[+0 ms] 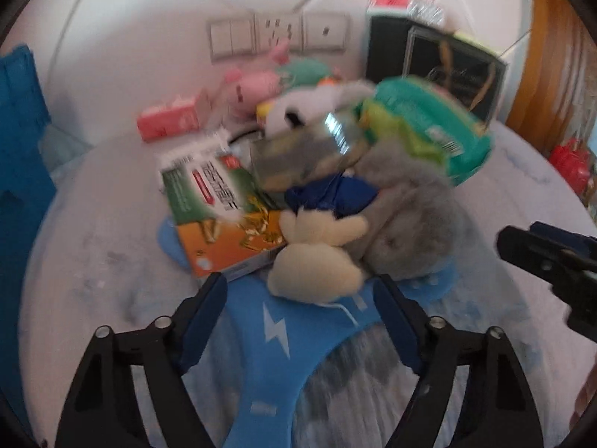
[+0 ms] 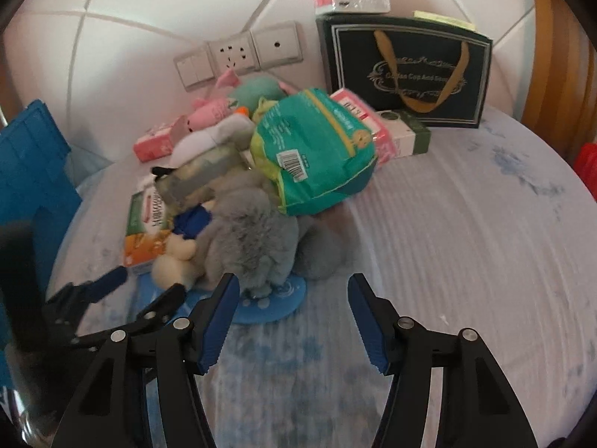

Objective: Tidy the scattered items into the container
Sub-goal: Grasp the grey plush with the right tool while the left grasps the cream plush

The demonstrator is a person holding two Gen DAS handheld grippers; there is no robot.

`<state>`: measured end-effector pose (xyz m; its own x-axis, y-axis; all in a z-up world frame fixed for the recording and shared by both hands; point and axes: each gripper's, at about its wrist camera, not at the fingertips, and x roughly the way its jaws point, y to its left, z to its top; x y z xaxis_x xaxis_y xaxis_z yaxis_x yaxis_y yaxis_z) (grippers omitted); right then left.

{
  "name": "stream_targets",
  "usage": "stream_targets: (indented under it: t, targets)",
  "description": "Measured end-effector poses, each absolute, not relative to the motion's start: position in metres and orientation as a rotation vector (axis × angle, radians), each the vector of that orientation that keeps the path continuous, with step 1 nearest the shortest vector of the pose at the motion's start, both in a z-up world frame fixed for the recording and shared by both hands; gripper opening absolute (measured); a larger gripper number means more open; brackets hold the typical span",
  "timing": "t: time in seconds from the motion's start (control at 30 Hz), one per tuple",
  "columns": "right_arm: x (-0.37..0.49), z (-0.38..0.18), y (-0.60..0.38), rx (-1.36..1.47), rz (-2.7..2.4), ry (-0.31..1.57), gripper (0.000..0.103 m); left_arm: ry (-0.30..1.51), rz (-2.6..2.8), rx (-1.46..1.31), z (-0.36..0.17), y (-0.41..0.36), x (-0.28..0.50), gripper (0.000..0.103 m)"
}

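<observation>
bed [image 2: 466,231] with pale, blue-smudged striped sheet carries everything; heap sits toward the far-left part, near the wall edge; blue flat piece with lightning mark [image 1: 274,330] lies on the sheet at the heap's near side, grey plush toy [image 2: 253,246] on top of it; orange-green box [image 1: 227,220] flat on the sheet beside the plush; pink tissue pack [image 2: 155,143] near the far edge; black gift bag [image 2: 406,74] upright at the far-right part; right half of sheet bare
</observation>
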<state>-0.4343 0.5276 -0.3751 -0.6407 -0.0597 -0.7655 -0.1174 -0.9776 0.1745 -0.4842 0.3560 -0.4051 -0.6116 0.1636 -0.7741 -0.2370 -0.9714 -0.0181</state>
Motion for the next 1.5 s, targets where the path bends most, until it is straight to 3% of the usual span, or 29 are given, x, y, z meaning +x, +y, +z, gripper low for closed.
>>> stream_targets:
  t: [0.03, 0.07, 0.17, 0.4, 0.57, 0.63, 0.7, 1.0, 1.37, 1.5]
  targets:
    - [-0.441, -0.378, 0.527, -1.319, 2.797, 0.323, 0.061, 0.1, 2.624, -1.266, -0.411, 0.355, -0.492, 0.069]
    - [-0.445, -0.38, 0.526, -1.322, 2.798, 0.327, 0.061, 0.073, 2.615, -1.285, -0.418, 0.354, -0.5, 0.059]
    - [-0.463, -0.386, 0.519, -1.33, 2.805, 0.32, 0.061, 0.126, 2.667, -1.261, -0.42, 0.353, -0.507, 0.049]
    - [-0.501, -0.399, 0.496, -1.385, 2.824, 0.274, 0.065, -0.003, 2.665, -1.268, -0.419, 0.329, -0.523, 0.049]
    - [-0.528, -0.429, 0.49, -1.466, 2.775, 0.328, 0.066, 0.102, 2.644, -1.282, -0.421, 0.338, -0.529, 0.049]
    - [-0.53, -0.43, 0.488, -1.433, 2.773, 0.272, 0.048, 0.101, 2.646, -1.284, -0.42, 0.337, -0.529, 0.049]
    - [-0.526, -0.427, 0.489, -1.446, 2.775, 0.278, 0.046, 0.09, 2.648, -1.285, -0.418, 0.335, -0.524, 0.049]
    - [-0.429, -0.406, 0.491, -1.505, 2.772, 0.276, 0.045, 0.087, 2.664, -1.287, -0.398, 0.328, -0.439, 0.049]
    - [-0.291, -0.409, 0.52, -1.678, 2.584, 0.282, 0.047, -0.019, 2.461, -1.507, -0.401, 0.333, -0.305, 0.052]
    - [-0.274, -0.406, 0.526, -1.702, 2.6, 0.298, 0.058, 0.018, 2.446, -1.538, -0.402, 0.34, -0.291, 0.059]
